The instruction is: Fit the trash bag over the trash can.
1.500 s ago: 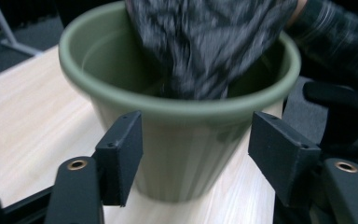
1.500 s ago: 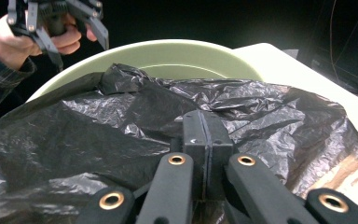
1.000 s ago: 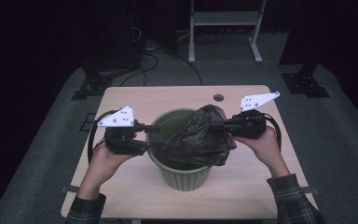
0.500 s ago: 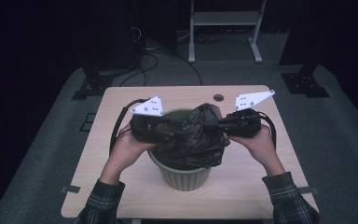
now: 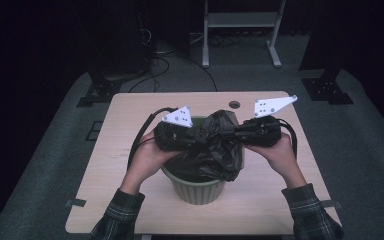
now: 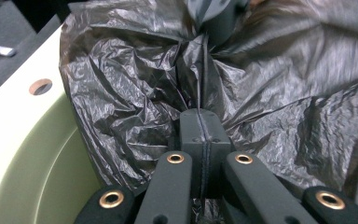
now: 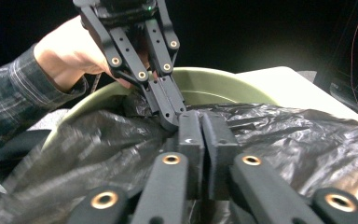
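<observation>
A: Pinching the crinkled black plastic bin bag (image 5: 215, 145) from both sides now: the left gripper (image 5: 196, 136) has just been closing and its jaws are pressed together on a fold of film.

B: And the right gripper (image 5: 236, 134)?

A: Clamped on the bag too, tips nearly meeting the left's. The bag sits bunched over the pale green round plastic bin (image 5: 200, 186) on the light wooden table (image 5: 130, 115).

B: How will it handle?

A: Light, limp, slippery, easily torn, I'd judge. Better to grip gathered folds near the rim.
</observation>
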